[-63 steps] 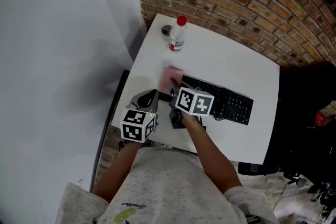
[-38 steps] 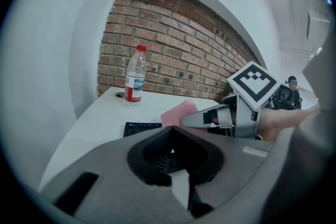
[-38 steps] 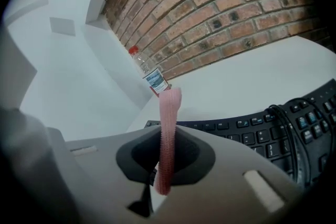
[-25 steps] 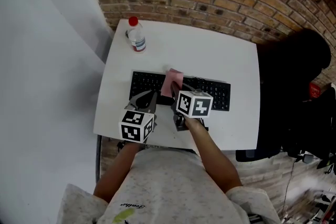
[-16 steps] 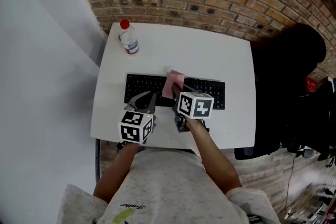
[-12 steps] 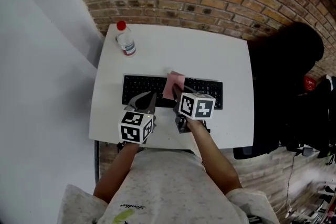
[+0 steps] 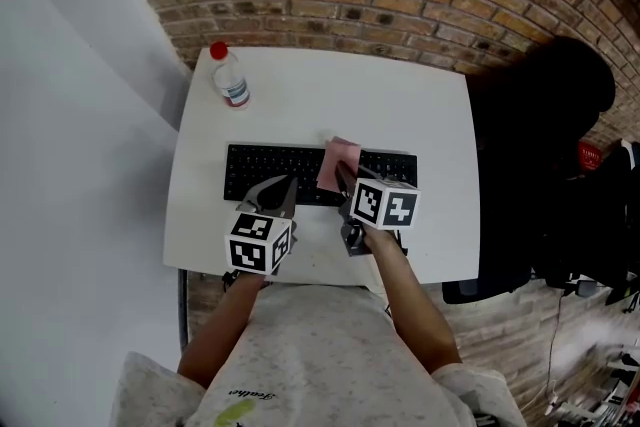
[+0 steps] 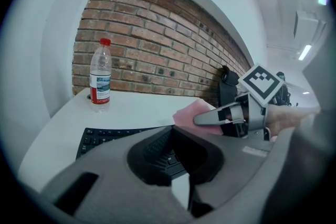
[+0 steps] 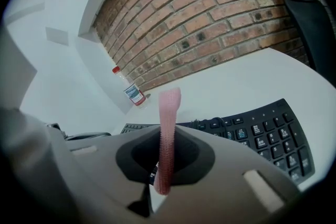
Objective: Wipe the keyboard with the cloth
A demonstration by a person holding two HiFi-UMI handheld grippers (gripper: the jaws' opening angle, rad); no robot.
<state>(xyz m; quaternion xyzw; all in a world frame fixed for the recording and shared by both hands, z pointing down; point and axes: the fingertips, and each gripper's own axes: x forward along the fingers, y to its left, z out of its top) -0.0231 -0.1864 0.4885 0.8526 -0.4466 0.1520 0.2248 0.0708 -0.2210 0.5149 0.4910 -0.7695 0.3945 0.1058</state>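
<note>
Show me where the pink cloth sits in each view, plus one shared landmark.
Head view: cloth centre, over the keyboard, in the right gripper.
Left gripper view: right of centre.
Right gripper view: centre, edge-on between the jaws.
Landmark: red-capped bottle, in all three.

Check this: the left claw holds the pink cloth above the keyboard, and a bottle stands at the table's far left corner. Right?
Not quite: it is the right claw that holds the cloth; the right gripper view shows it pinched between those jaws. The left claw is empty. The cloth is above the keyboard, and the bottle stands at the far left corner of the table.
</note>
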